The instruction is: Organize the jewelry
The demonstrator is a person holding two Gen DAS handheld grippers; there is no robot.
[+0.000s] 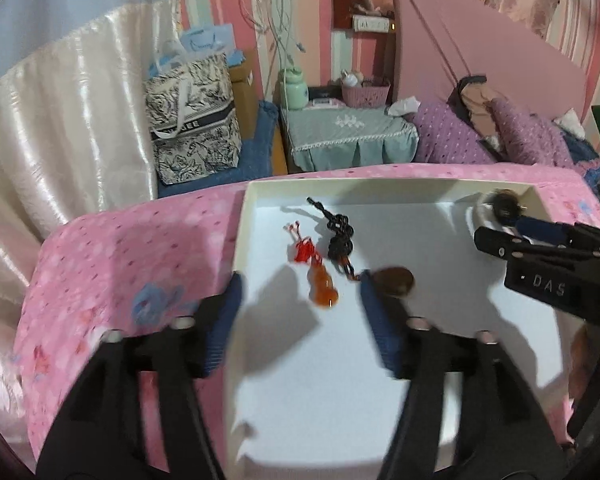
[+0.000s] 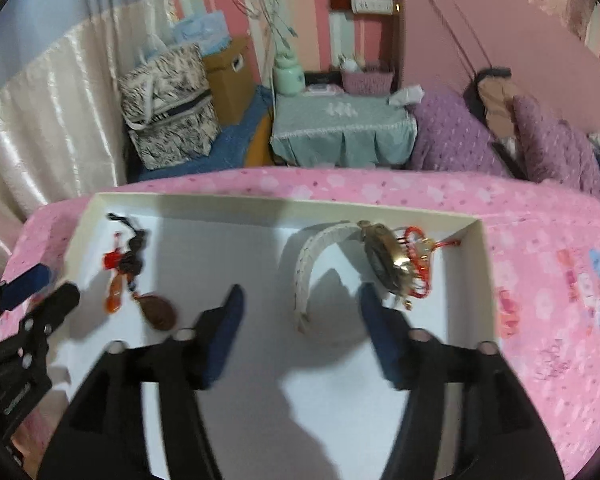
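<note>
Left wrist view shows our left gripper point(image 1: 300, 304) with fingers spread wide and holding nothing, over a shallow white box point(image 1: 340, 190) on the pink flowered surface point(image 1: 112, 264); the orange pendant point(image 1: 322, 286) lies between the fingertips at 12 o'clock, the black knotted cord point(image 1: 338, 236) just beyond it, and the brown oval pendant point(image 1: 396, 280) by the right fingertip. In the right wrist view our right gripper point(image 2: 300, 312) is likewise wide open and empty, with the white-strapped watch point(image 2: 380, 256) at 1 o'clock and a red string bracelet point(image 2: 418, 248) against it.
</note>
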